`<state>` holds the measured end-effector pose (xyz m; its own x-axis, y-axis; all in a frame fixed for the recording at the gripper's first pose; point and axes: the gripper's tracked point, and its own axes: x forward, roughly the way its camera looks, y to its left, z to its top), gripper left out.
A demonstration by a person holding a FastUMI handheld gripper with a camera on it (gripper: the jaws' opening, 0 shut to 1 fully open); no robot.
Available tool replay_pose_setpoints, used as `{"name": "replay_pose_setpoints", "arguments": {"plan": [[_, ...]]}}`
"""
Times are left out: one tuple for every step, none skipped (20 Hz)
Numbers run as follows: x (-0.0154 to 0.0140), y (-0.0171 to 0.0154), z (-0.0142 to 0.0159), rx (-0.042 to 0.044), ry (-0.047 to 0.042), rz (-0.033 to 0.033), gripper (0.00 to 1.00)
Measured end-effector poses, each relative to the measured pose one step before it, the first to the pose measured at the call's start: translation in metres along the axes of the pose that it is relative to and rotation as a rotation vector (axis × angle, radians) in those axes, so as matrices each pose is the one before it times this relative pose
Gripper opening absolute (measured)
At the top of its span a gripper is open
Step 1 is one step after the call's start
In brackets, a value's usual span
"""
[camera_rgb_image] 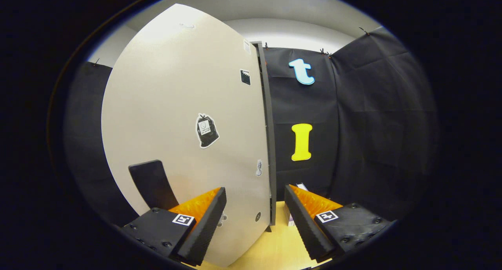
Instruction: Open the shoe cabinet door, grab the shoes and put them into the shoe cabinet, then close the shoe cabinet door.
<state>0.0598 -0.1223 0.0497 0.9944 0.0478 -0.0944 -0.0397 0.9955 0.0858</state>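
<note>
Two fingers of the gripper [255, 219] stand apart, straddling the free edge of the pale cabinet door [184, 117] (touching it or not, I cannot tell), so this looks like a door step, calling for a steady swing.

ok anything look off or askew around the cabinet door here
Nothing stands out. The tall beige cabinet door looks intact, a few stickers on its face; its free edge sits between the open tongs. No spill or damage shows.
</note>
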Motion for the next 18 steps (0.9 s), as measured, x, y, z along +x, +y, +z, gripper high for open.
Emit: {"name": "replay_pose_setpoints", "arguments": {"plan": [[0.00809, 0.01144, -0.00046, 0.01489, 0.00436, 0.00277, 0.97], [0.00677, 0.01161, -0.00019, 0.01049, 0.00021, 0.00486, 0.97], [0.00769, 0.01132, -0.00036, 0.00249, -0.00323, 0.00357, 0.97], [0.00893, 0.01095, 0.00034, -0.00316, -0.00075, 0.00062, 0.97], [0.00814, 0.01173, -0.00259, -0.00667, 0.00111, 0.00016, 0.96], [0.00805, 0.01211, -0.00094, -0.00603, 0.00098, 0.00087, 0.97], [0.00707, 0.01198, -0.00056, -0.00338, -0.00192, -0.0016, 0.97], [0.0077, 0.01299, -0.00053, -0.00114, -0.00267, -0.00049, 0.97], [0.00633, 0.01297, -0.00122, -0.00105, 0.00203, -0.0001, 0.97], [0.00805, 0.01302, -0.00026, -0.00031, 0.00135, 0.00115, 0.98], [0.00718, 0.01294, 0.0003, -0.00095, -0.0008, -0.00085, 0.98], [0.00552, 0.01345, -0.00017, -0.00458, -0.00273, -0.00276, 0.98], [0.0016, 0.002, 0.00151, -0.01573, -0.01147, -0.02164, 0.98], [-0.00133, 0.00108, 0.00244, -0.01502, -0.02082, -0.02128, 0.97], [-0.00355, 0.00302, 0.00127, -0.00884, -0.01702, -0.01935, 0.96], [-0.00184, 0.00012, 0.00055, -0.01033, -0.01426, -0.01677, 0.96], [0.00096, 0.00011, 0.00083, -0.01255, -0.00506, -0.01282, 0.96], [-0.00106, -0.00014, -0.00064, -0.00018, 0.00836, -0.00591, 0.96]]}}
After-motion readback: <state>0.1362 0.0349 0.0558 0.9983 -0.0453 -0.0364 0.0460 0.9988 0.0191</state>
